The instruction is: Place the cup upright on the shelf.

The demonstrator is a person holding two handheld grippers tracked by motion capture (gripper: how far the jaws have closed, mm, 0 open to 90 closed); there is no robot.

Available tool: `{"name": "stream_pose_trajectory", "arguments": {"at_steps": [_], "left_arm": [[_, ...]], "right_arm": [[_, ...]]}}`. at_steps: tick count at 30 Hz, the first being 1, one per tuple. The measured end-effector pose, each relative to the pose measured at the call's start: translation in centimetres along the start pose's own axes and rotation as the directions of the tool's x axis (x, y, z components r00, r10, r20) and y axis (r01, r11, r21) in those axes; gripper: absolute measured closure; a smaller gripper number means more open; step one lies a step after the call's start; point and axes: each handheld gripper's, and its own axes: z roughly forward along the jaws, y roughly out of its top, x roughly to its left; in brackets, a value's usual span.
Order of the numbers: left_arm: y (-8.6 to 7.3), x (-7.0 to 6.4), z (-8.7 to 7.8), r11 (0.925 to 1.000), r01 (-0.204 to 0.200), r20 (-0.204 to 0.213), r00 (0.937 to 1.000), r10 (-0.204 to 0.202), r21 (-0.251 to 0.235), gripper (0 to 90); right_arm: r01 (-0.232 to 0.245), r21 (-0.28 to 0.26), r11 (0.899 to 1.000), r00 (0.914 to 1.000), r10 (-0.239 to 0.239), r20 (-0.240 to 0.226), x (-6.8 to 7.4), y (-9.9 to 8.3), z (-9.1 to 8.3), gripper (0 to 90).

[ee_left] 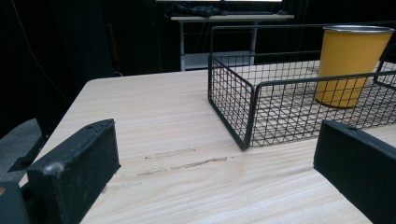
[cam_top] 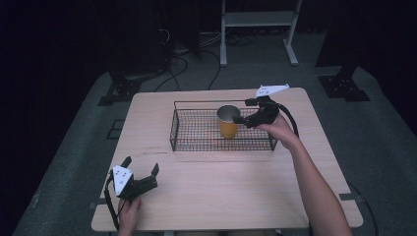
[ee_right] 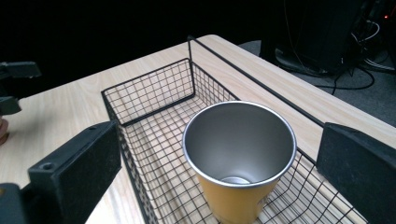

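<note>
Yellow-orange metal cup with a bare steel interior stands upright inside the black wire-mesh basket, right of the basket's middle, at the centre of the high view. The basket rests on the light wooden table.

The right tool hovers just beside the cup's rim at centre right of the high view. In the right gripper view its jaws stand spread wide, one on each side of the cup, touching nothing. The left tool sits at the lower left of the high view, released and empty, well apart from the basket.

Step in hand, as judged: approach to grasp the cup. The next move calls for lowering the right tool over the rim or wall, then clenching without tipping the cup against the mesh.

No brand, label or legible writing is visible on any item.
</note>
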Motion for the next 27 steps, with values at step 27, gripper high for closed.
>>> {"name": "stream_pose_trajectory", "arguments": {"at_steps": [27], "left_arm": [[0.0, 0.0, 0.0, 1.0, -0.002, 0.0, 1.0, 0.002, 0.001, 0.0]], "right_arm": [[0.009, -0.002, 1.0, 0.9998, -0.009, -0.016, 1.2, -2.5, -2.9, 0.0]]}}
